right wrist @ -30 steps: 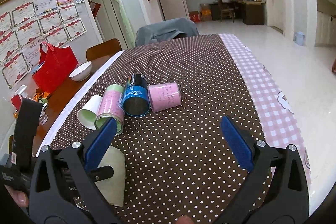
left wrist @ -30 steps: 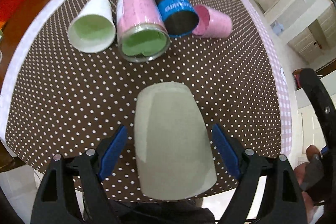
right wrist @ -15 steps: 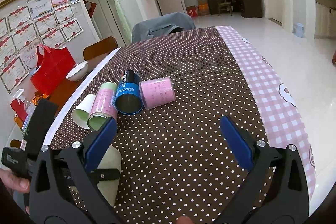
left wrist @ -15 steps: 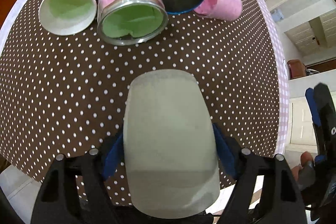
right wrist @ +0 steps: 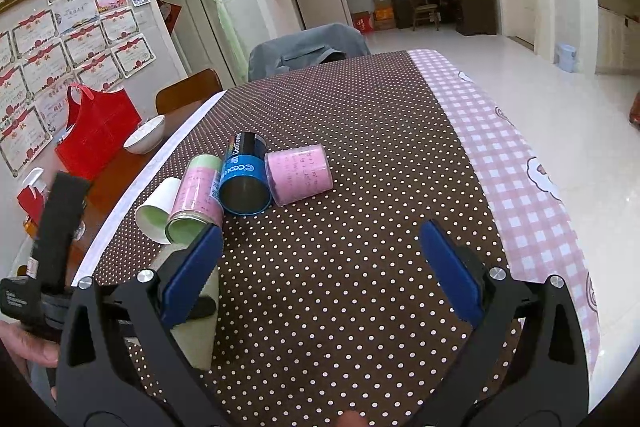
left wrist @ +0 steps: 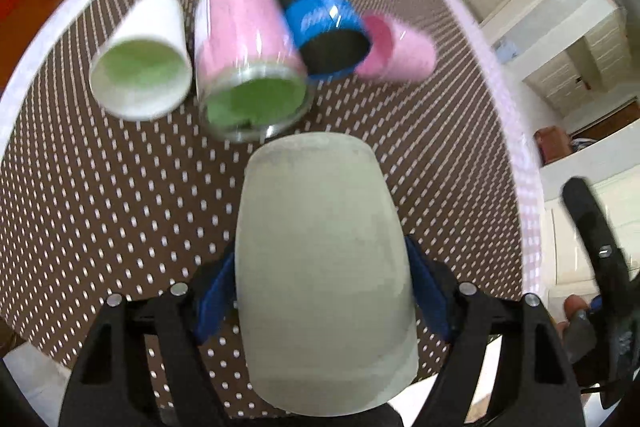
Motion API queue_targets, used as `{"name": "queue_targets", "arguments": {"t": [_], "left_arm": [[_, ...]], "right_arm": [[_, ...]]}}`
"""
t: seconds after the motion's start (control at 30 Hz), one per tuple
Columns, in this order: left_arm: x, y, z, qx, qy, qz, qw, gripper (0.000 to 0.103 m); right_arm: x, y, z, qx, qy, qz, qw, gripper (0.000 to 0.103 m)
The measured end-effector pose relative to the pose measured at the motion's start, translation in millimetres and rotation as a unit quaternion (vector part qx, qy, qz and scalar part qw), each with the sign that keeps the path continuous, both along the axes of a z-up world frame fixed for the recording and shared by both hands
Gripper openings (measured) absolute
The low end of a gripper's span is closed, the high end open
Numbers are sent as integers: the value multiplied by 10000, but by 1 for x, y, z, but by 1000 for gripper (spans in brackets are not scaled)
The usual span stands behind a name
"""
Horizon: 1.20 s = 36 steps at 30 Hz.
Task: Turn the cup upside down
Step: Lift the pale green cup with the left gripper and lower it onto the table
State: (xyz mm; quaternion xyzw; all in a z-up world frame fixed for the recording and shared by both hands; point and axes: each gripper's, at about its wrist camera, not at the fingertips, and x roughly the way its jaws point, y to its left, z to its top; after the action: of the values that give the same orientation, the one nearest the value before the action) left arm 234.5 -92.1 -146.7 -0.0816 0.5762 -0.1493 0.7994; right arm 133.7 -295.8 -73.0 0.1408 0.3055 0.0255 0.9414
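Since a moment ago the left gripper (left wrist: 320, 303), clamped on the pale cup (left wrist: 320, 267), swings it toward the pink-labelled jar (left wrist: 248, 67); a mid-flip knock could scatter that row; right gripper (right wrist: 320, 267) hangs apart.

Pale grey-green paper cup (left wrist: 320, 267); brown white-dotted tablecloth (right wrist: 360, 267) with pink checked border (right wrist: 520, 179); blue-and-black can (right wrist: 244, 179), upper centre.

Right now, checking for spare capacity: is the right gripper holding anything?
No, the right gripper is open, with only the dotted tablecloth visible between its blue pads.
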Motion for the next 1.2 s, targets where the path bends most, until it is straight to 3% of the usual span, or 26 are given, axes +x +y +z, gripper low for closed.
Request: {"name": "queue_targets", "arguments": {"t": [0.2,0.27,0.4,0.53,0.63,0.77,0.97,1.2], "left_arm": [[-8,0,18,182,-1276,-49,9917,77],[-16,-3,22,252,-1893,-39,9816,77],[-33,-7,27,278,-3162,47,9483,77],[-47,-10,28,361,-3923,42,9191,77],[-49,-14,25,470,-4199,53,9063,77],[-52,-9,26,583,-4265,37,9026,77],[-42,-10,17,765,-3818,-163,9209,77],[-46,-6,9,823,-3681,-199,9259,77]], "right_arm": [[-7,3,-2,-11,3,-62,10000,97],[-9,5,-1,-33,9,-92,10000,97],[-14,8,1,-88,-14,-145,9999,97],[-17,11,2,-141,-31,-181,9997,97],[-20,13,1,-154,-34,-211,9997,97],[-23,18,2,-195,-48,-228,9995,97],[-29,23,2,-214,-58,-241,9995,97],[-38,28,5,-256,-115,-244,9993,97]]}}
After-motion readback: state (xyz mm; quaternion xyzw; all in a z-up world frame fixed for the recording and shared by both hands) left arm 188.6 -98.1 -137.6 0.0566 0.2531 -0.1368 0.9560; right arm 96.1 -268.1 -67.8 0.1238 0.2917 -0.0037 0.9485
